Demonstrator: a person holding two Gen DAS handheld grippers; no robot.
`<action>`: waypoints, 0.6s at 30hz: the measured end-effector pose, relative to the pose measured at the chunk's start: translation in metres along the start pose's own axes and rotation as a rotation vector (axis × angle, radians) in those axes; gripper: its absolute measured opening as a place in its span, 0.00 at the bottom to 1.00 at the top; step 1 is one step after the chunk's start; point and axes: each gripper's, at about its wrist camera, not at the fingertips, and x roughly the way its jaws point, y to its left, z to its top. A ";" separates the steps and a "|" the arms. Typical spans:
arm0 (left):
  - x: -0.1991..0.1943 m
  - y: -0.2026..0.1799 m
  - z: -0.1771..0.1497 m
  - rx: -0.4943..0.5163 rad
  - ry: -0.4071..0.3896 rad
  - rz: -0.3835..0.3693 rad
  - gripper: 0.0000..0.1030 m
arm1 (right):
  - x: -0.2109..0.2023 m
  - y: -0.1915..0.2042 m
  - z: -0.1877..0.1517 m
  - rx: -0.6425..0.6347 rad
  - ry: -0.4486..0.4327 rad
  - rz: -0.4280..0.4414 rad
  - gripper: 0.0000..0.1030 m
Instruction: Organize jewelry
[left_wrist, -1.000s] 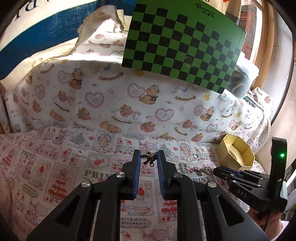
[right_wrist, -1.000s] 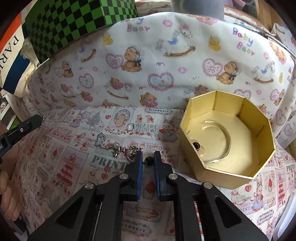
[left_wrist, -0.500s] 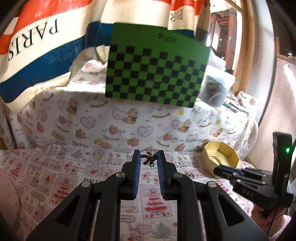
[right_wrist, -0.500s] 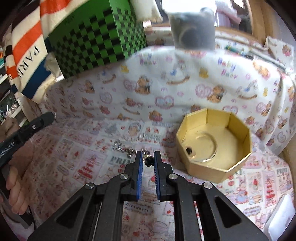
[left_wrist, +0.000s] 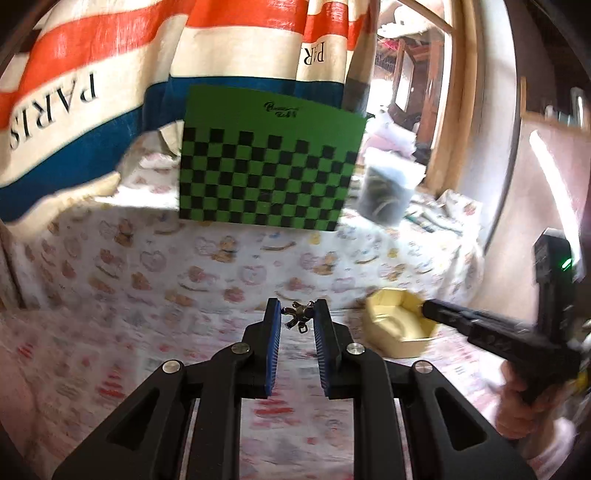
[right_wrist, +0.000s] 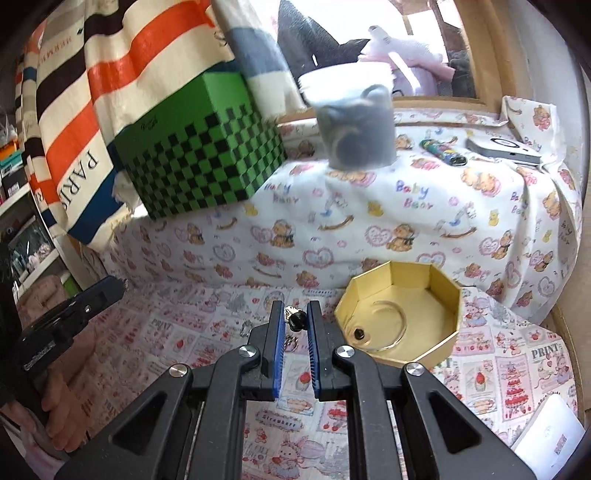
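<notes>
While the left gripper (left_wrist: 295, 312) has risen clear of the cloth (left_wrist: 110, 369), pinching a small charm (left_wrist: 300, 314), the right gripper (right_wrist: 295, 314) has lifted too, clamped on a dark bead (right_wrist: 296, 320) beside the gold box (right_wrist: 424, 280); both pieces look ready for boxing.

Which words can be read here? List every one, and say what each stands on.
"PARIS": striped cloth, mirrored in the left wrist view.
"Baby Bear": teddy-bear sheet.
"PRINT": strawberry-print cloth.
"Strawberry": same cloth, near the right gripper.
Script logo on the green checkered box: too small to read.
White lettering on the left gripper: blurred, unreadable.
Marks on the white box: too faint.
</notes>
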 end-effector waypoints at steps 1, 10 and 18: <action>0.000 -0.003 0.005 -0.029 0.019 -0.050 0.16 | -0.003 -0.005 0.002 0.015 -0.007 0.003 0.12; 0.053 -0.089 0.038 0.062 0.095 -0.067 0.16 | 0.000 -0.058 0.008 0.198 0.006 -0.022 0.12; 0.129 -0.107 0.020 0.069 0.216 -0.014 0.17 | 0.010 -0.085 0.007 0.254 0.029 -0.078 0.12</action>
